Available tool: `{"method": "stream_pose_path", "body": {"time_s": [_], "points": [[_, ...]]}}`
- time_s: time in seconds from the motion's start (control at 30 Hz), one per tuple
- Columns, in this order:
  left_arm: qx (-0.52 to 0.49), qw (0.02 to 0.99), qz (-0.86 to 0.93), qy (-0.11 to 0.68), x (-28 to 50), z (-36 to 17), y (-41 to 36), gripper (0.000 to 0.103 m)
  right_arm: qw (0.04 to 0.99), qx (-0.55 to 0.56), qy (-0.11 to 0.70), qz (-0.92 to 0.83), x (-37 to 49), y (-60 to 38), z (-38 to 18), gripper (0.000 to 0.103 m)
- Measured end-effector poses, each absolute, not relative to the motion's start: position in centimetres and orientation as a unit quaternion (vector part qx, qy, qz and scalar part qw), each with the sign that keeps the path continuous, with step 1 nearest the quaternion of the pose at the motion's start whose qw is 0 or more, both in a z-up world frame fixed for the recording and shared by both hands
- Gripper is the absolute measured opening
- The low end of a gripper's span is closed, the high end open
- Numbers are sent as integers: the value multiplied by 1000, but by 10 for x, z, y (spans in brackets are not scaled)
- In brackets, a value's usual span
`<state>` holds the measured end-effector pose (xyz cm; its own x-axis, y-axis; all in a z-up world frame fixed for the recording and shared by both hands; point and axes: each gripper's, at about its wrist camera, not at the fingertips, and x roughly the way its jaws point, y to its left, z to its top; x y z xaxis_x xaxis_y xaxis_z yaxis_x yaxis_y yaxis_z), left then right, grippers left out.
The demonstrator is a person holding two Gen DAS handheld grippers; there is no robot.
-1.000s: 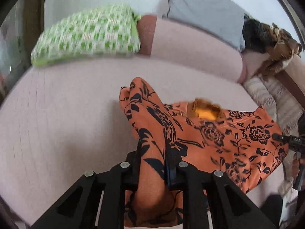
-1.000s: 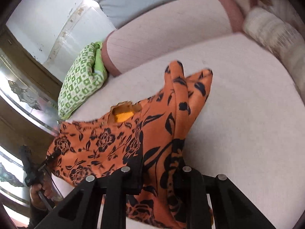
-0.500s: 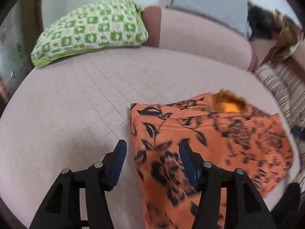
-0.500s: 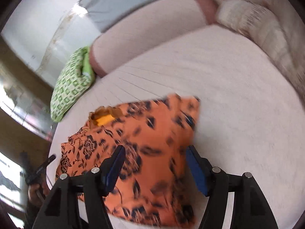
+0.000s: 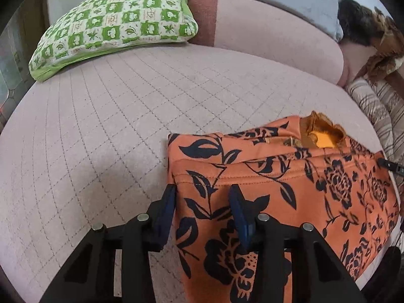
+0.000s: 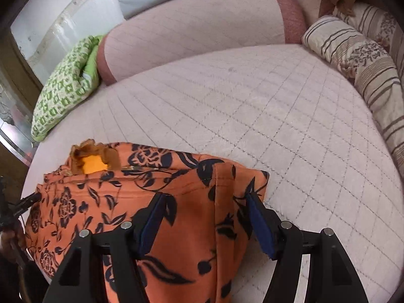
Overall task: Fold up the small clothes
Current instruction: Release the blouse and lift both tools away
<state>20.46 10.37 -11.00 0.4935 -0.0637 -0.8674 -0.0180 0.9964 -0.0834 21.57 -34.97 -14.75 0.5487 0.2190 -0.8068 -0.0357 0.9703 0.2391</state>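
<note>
An orange garment with black flowers (image 5: 290, 176) lies flat on the pink quilted bed (image 5: 101, 139), its side parts folded inward and a yellow neck opening (image 5: 320, 136) at the far edge. My left gripper (image 5: 202, 189) hovers low over the garment's left edge. Its jaws are closing, with flat cloth below the gap and no pad pressing on it. In the right wrist view the garment (image 6: 113, 189) fills the lower left. My right gripper (image 6: 205, 197) sits over the folded right edge, jaws closing, cloth between them but not pinched.
A green checked pillow (image 5: 113, 22) and a pink bolster (image 5: 265, 32) lie at the bed's far side. Striped bedding (image 6: 366, 63) lines the right. A hand holding black gripper hardware (image 6: 22, 204) shows at the left edge of the right wrist view.
Both grippers let go of the cloth they held up. The garment dropped flat with its sides folded in. Both jaws opened wide, then narrowed, and both grippers sank closer to the bed.
</note>
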Motion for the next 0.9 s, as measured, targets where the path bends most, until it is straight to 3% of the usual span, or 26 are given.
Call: {"method": "stream_pose_path", "body": {"time_s": [0.03, 0.07, 0.27, 0.37, 0.43, 0.5, 0.53, 0.57, 0.63, 0.73, 0.77, 0.8, 0.9], "points": [[-25, 864, -8, 504, 205, -109, 101, 3, 873, 88, 475, 72, 217, -347, -148, 23], [-11, 865, -4, 502, 205, -107, 99, 3, 877, 79, 470, 64, 215, -345, -143, 10], [-3, 907, -13, 421, 197, -56, 91, 3, 920, 36, 388, 37, 189, -337, -85, 6], [10, 911, 0, 412, 212, -58, 87, 3, 929, 37, 368, 22, 197, -345, -76, 6], [13, 892, 17, 451, 236, -90, 86, 9, 915, 54, 399, 26, 218, -353, -103, 9], [20, 857, 38, 514, 256, -131, 88, 19, 892, 59, 447, 17, 235, -356, -136, 21], [20, 860, 39, 508, 256, -132, 88, 20, 878, 63, 474, 3, 239, -359, -152, 21], [22, 870, 39, 491, 251, -122, 87, 22, 879, 83, 470, 4, 235, -363, -156, 21], [13, 880, 35, 473, 244, -104, 88, 42, 890, 88, 447, -7, 221, -366, -143, 28], [7, 901, 40, 432, 222, -65, 86, 46, 913, 73, 401, -18, 195, -364, -107, 47], [4, 904, 34, 426, 215, -56, 82, 46, 921, 86, 381, -8, 182, -363, -92, 61], [-1, 909, 22, 416, 202, -44, 74, 46, 924, 100, 368, 12, 172, -360, -81, 67], [-3, 911, -12, 411, 165, -36, 58, 54, 916, 138, 359, 110, 141, -340, -63, 71]]}}
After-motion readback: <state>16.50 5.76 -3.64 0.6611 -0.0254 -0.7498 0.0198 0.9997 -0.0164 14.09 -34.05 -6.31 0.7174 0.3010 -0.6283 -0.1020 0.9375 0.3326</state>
